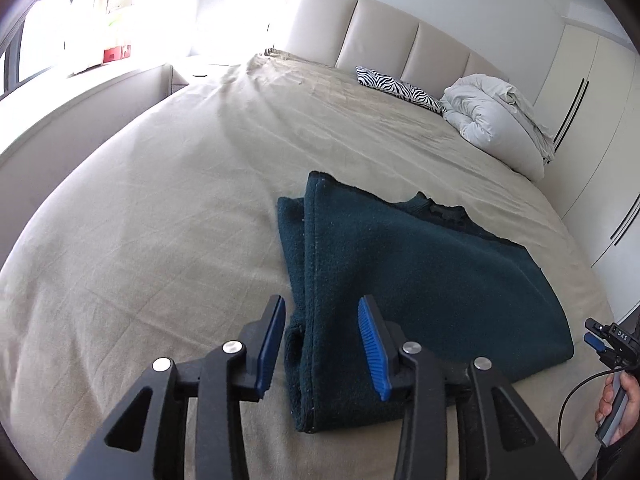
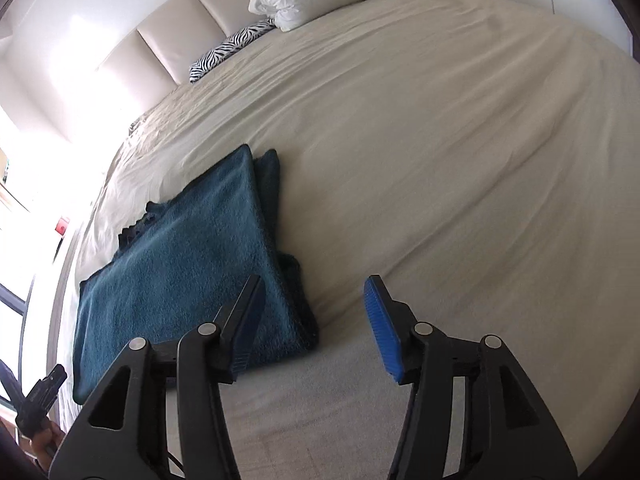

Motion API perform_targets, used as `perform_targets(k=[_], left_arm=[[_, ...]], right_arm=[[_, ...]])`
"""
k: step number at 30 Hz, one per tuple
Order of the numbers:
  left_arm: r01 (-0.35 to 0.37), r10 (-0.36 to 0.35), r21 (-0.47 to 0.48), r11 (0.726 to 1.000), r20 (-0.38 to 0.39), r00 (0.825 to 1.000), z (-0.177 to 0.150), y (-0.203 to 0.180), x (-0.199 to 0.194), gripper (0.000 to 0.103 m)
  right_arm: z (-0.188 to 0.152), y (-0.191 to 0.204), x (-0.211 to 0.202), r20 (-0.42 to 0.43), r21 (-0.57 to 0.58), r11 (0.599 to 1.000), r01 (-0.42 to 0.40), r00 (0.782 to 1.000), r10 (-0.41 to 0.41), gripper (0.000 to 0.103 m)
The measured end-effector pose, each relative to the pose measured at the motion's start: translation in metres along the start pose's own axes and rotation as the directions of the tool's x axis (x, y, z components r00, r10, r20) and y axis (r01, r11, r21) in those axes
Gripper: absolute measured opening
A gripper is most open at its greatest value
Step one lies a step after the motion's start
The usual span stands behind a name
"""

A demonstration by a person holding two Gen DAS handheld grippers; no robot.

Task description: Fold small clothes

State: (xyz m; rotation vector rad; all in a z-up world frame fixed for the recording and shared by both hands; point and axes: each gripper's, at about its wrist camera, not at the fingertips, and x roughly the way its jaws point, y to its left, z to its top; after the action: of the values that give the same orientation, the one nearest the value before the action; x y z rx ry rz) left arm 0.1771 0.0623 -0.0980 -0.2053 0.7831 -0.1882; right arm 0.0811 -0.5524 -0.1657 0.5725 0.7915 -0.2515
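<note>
Folded teal garment [image 1: 420,272] lying on the beige bed [image 1: 160,220].

Left tongs [image 1: 322,344] gape wide, empty, above its near folded edge; right tongs [image 2: 316,326] also spread, empty, beside its corner. White duvet [image 1: 496,116] and zebra pillow [image 1: 400,88] sit by the headboard.

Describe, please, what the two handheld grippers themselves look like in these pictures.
The left gripper and right gripper match: black plastic linkage arms with triangular cut-outs, round silver pivot pins, and two flat fingers faced with ribbed blue pads. In the left wrist view, the right gripper carries small white lettering, a thin black cable loops beside it, and a bare hand grips its grey handle.
</note>
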Motion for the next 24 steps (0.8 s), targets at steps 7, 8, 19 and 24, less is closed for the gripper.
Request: perform_targets(k=[7, 8, 19, 24], left_arm=[[0.019, -0.018, 0.136, 0.991, -0.005, 1.0, 0.032, -0.054, 0.054, 0.048], [0.02, -0.016, 0.15, 0.988, -0.027, 1.0, 0.031, -0.061, 0.067, 0.048], [-0.001, 0.02, 0.206, 0.979, -0.091, 0.996, -0.006, -0.058, 0.106, 0.049], [-0.034, 0.055, 0.228, 0.973, -0.084, 0.995, -0.01, -0.061, 0.102, 0.049]], right_arm=[[0.018, 0.1, 0.047, -0.15, -0.049, 0.937, -0.346, 0.93, 0.336, 0.051], [0.013, 0.119, 0.062, -0.204, -0.047, 0.911, -0.409, 0.897, 0.392, 0.051], [-0.045, 0.098, 0.135, -0.256, 0.201, 0.803, -0.56, 0.762, 0.595, 0.03], [-0.017, 0.011, 0.097, -0.034, 0.294, 0.868, -0.401, 0.903, 0.429, 0.03]])
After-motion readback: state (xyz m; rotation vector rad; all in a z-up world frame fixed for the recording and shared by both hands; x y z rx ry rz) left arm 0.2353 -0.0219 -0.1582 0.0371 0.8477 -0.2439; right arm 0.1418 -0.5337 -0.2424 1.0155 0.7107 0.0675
